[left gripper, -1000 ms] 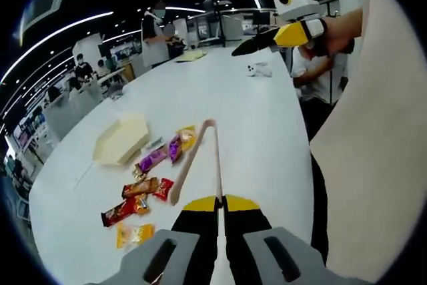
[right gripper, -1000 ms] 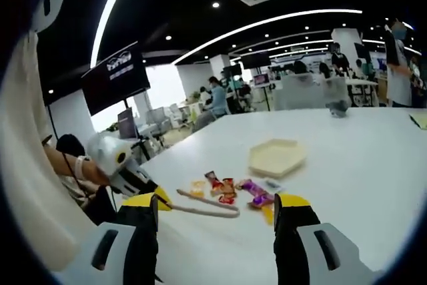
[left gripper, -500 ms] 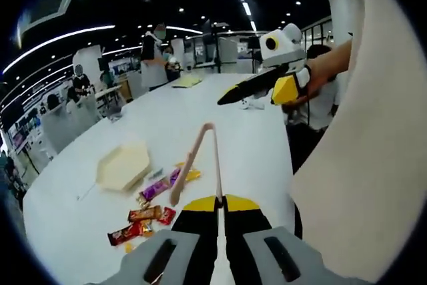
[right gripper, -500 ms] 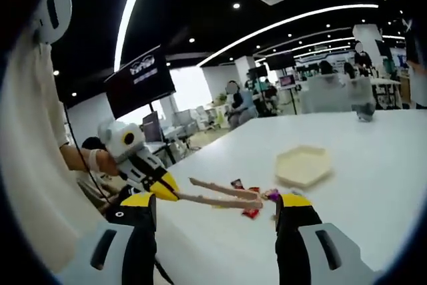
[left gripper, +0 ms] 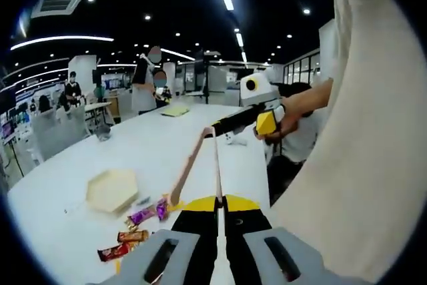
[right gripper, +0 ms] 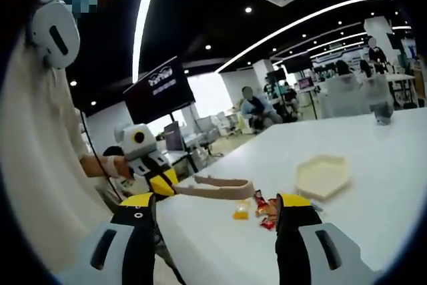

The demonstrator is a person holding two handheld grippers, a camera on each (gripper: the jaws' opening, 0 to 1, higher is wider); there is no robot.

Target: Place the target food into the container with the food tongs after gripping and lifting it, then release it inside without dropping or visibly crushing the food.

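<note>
My left gripper [left gripper: 219, 206], jaws clamped on the food tongs [left gripper: 200, 158], holds them high above the wrapped snacks [left gripper: 133, 228] and hexagonal container [left gripper: 111, 189] on the white table [right gripper: 373, 231], while my right gripper [right gripper: 217, 210] waits, jaws spread and empty.

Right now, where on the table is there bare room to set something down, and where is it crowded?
The table is bare beyond the tray, toward the far clear container, and along the near edge by the right gripper. It is crowded between the tray and the snacks, where wrappers lie close together. The left gripper holds the tongs above that cluster.
</note>
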